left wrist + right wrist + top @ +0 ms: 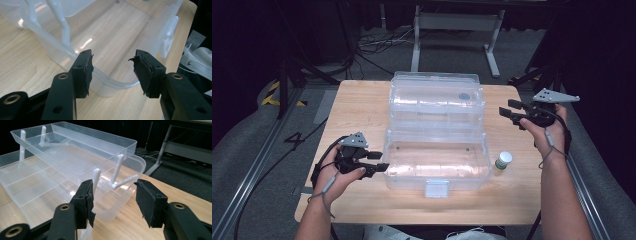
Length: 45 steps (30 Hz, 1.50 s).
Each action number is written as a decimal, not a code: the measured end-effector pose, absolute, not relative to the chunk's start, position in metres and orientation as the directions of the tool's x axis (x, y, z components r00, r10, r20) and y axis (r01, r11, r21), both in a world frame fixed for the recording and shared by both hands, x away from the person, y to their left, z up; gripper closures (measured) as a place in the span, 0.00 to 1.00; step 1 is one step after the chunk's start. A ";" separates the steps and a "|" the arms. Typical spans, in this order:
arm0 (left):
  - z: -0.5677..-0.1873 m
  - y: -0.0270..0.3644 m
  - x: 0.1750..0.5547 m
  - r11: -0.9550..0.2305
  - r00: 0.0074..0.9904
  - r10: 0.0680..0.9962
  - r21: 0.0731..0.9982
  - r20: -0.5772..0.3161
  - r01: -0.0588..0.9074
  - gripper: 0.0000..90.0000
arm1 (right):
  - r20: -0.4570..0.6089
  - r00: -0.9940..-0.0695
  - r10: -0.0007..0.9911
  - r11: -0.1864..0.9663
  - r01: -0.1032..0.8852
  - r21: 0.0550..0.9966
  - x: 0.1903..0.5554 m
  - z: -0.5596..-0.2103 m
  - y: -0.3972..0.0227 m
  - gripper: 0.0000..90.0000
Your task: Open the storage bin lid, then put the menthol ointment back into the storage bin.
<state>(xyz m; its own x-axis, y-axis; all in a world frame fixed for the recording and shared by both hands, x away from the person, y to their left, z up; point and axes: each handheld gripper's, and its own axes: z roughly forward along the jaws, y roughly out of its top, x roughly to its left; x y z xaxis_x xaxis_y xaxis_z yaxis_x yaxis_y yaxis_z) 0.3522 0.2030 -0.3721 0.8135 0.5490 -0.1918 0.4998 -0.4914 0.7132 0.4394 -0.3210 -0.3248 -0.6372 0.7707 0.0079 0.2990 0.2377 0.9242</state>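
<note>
Sitting mid-table, the clear plastic storage box was open, lid folded back toward the far edge, latch facing the person. Left gripper hovered at the box's near-left corner, jaws spread, nothing between them; in the left gripper view the box rim sat just past the pads, not touching. Right gripper was beside the lid's right end, released, empty, clear of the plastic. Small white bottle with green label stood just right of the box on the wooden table.
</note>
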 end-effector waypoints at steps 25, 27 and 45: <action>-0.371 0.220 0.365 -0.469 0.761 0.623 0.694 -0.180 0.547 0.51 | -0.011 -0.711 0.703 0.404 0.388 0.828 0.410 -0.316 -0.339 0.56; -0.372 0.220 0.364 -0.467 0.755 0.629 0.687 -0.184 0.556 0.50 | 0.001 -0.722 0.692 0.425 0.409 0.808 0.409 -0.316 -0.337 0.61; -0.377 0.224 0.367 -0.475 0.738 0.646 0.656 -0.193 0.587 0.50 | 0.009 -0.757 0.653 0.582 0.509 0.634 0.417 -0.338 -0.332 0.56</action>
<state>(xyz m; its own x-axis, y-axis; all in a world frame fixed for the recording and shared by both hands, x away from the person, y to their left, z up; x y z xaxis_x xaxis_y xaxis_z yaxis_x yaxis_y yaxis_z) 0.3672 0.2243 -0.3771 0.7384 0.6462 -0.1929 0.5867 -0.4746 0.6562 0.4170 -0.3323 -0.3378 -0.7575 0.6528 0.0086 0.5087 0.5819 0.6345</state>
